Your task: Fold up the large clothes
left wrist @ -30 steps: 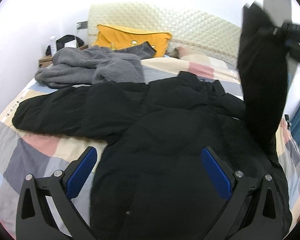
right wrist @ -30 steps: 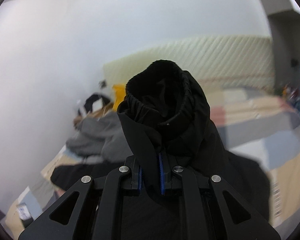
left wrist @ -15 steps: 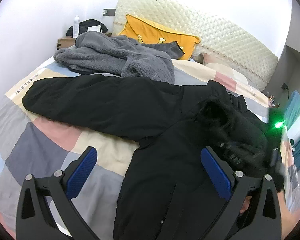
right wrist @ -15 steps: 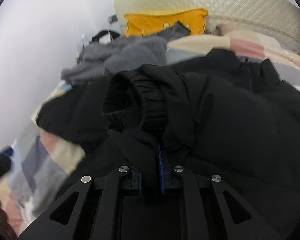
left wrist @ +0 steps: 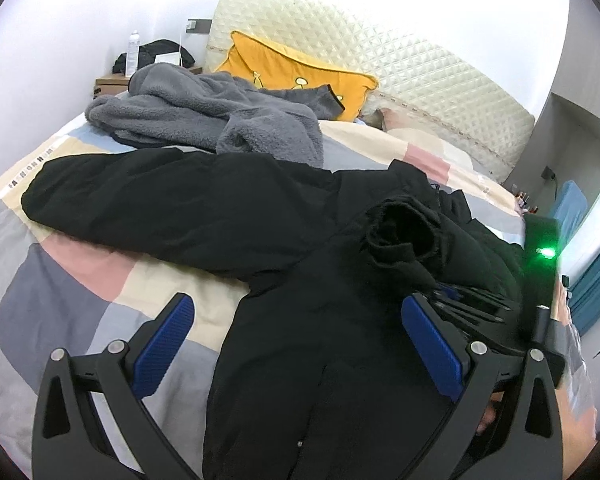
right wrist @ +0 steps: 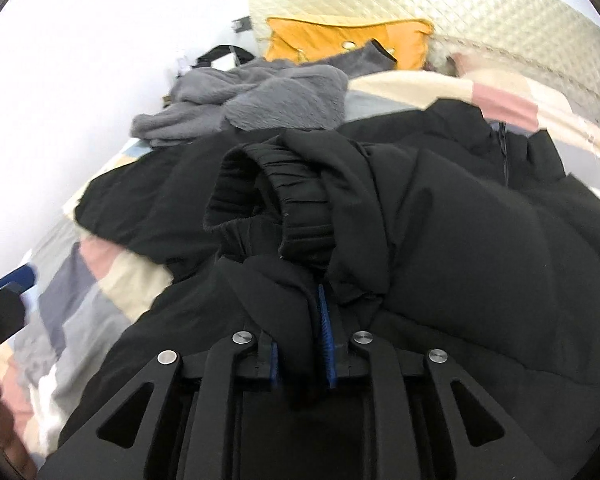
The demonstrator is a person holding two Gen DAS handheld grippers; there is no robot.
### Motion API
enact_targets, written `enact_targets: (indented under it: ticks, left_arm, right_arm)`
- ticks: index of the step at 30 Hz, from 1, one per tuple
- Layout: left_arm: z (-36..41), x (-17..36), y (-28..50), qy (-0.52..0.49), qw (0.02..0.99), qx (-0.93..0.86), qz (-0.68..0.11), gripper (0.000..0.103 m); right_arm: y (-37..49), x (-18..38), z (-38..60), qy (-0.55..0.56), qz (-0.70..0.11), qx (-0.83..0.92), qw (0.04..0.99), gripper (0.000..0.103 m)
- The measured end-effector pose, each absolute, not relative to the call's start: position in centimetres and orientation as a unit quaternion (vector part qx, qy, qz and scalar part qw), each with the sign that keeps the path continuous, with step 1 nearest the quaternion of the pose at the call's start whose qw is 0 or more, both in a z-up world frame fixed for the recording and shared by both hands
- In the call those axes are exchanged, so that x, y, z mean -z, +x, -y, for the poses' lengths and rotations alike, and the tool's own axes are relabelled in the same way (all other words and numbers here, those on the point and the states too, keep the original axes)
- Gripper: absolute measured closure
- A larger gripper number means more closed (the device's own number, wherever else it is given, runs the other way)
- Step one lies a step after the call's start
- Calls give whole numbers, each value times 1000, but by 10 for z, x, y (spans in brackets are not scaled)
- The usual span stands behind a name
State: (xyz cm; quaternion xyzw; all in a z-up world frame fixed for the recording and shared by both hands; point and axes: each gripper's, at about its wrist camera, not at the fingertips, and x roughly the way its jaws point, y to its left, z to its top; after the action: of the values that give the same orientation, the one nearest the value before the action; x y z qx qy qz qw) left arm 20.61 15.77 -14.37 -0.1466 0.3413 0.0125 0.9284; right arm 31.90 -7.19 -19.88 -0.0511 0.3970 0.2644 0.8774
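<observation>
A large black padded jacket [left wrist: 292, 320] lies spread on the bed, one sleeve [left wrist: 148, 196] stretched out to the left. My right gripper [right wrist: 300, 340] is shut on the other sleeve just below its ribbed cuff [right wrist: 268, 200] and holds it over the jacket's body [right wrist: 480, 248]. That cuff [left wrist: 404, 236] and the right gripper's body [left wrist: 540, 272] show at the right in the left wrist view. My left gripper [left wrist: 296, 344] is open and empty, above the jacket's lower front.
A grey fleece garment [left wrist: 212, 116] is heaped behind the jacket. A yellow pillow [left wrist: 300, 76] leans on the quilted headboard [left wrist: 420, 72]. The patchwork bedcover [left wrist: 72, 296] shows to the left. A nightstand with a bottle [left wrist: 134, 50] stands at the far left.
My right gripper has brought the sleeve down from high in the air and across onto the jacket's body. My left gripper stayed open and turned slightly left.
</observation>
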Motion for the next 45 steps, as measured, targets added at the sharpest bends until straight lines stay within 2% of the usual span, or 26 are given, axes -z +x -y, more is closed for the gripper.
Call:
enact_targets:
  ticks: [2, 3, 4, 5, 6, 13, 18, 21, 24, 28, 37, 40, 42, 44, 45]
  left_arm:
    - [-157, 143, 205, -149, 929, -8, -339, 0]
    - [-156, 142, 205, -152, 929, -3, -337, 0]
    - [-155, 142, 204, -153, 929, -1, -336, 0]
    - [-153, 141, 204, -154, 929, 1, -336, 0]
    - [-151, 140, 203, -154, 930, 4, -332, 0]
    - [-135, 137, 199, -127, 937, 16, -325, 0]
    - [-126, 138, 209, -126, 933, 39, -336, 1]
    - [-121, 142, 217, -125, 926, 48, -352, 8]
    - [-115, 145, 223, -133, 920, 62, -363, 15]
    - [-106, 150, 237, -146, 907, 88, -386, 29]
    - [-93, 188, 277, -115, 885, 64, -446, 31]
    - [-90, 206, 287, -111, 872, 53, -474, 31]
    - [-87, 215, 292, -115, 865, 51, -485, 37]
    - [-85, 220, 296, -124, 860, 63, -492, 55]
    - [-84, 220, 296, -129, 858, 71, -493, 61]
  right_arm:
    - [308, 191, 76, -78, -396, -269, 875, 77]
    - [304, 188, 78, -85, -396, -274, 872, 66]
    - [300, 185, 82, -85, -395, -280, 871, 54]
    - [296, 182, 85, -85, -389, -279, 874, 24]
    - [291, 176, 90, -82, -374, -276, 882, 16]
    - [269, 144, 158, -43, -344, -243, 906, 16]
    - [254, 146, 238, -47, -364, -166, 915, 16]
    - [247, 153, 281, -66, -369, -119, 919, 16]
    - [248, 161, 320, -38, -381, -83, 920, 16]
    - [254, 174, 352, -32, -405, -41, 913, 16]
    - [277, 230, 390, -29, -481, -6, 876, 16]
    - [287, 239, 397, -21, -479, 0, 878, 17]
    - [292, 236, 402, -14, -461, 3, 887, 17]
    - [295, 229, 404, -5, -439, 0, 899, 17]
    - [295, 224, 405, -3, -424, -2, 906, 17]
